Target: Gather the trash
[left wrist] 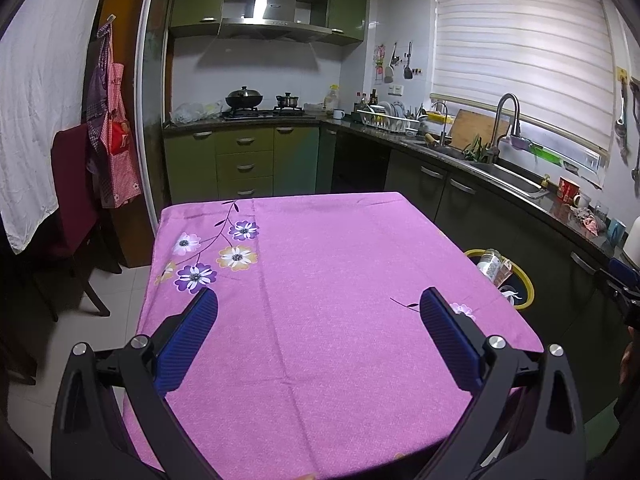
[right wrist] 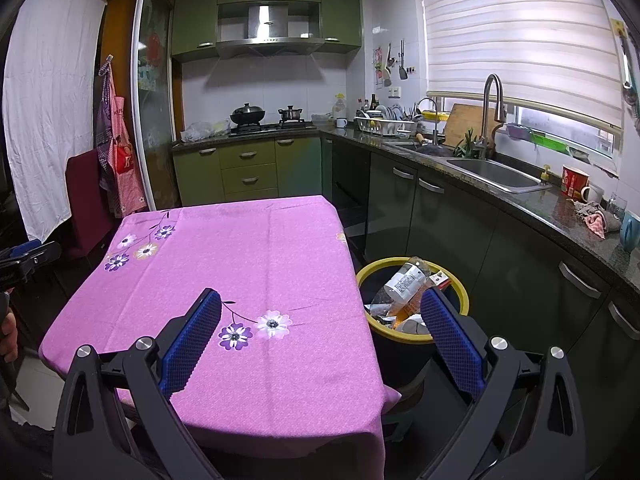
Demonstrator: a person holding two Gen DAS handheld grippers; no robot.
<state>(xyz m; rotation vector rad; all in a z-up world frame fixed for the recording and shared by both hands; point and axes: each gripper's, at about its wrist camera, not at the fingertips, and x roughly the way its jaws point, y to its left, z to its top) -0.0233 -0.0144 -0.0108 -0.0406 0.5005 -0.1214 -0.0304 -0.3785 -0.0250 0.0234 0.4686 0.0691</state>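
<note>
Both tools hang wide open and empty over the pink-clothed worktop (right wrist: 256, 264). The trash, a plastic bottle (right wrist: 404, 280) among wrappers, lies in the yellow-rimmed bin (right wrist: 460, 284) just right of the worktop, nearer the right tool (right wrist: 320, 308) than the left tool (left wrist: 318, 304); nothing else seems left to collect.

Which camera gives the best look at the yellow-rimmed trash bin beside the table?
The right wrist view: the yellow-rimmed black trash bin shows its whole opening, with a clear plastic bottle inside. The left wrist view catches only part of the rim behind the pink tablecloth.
</note>
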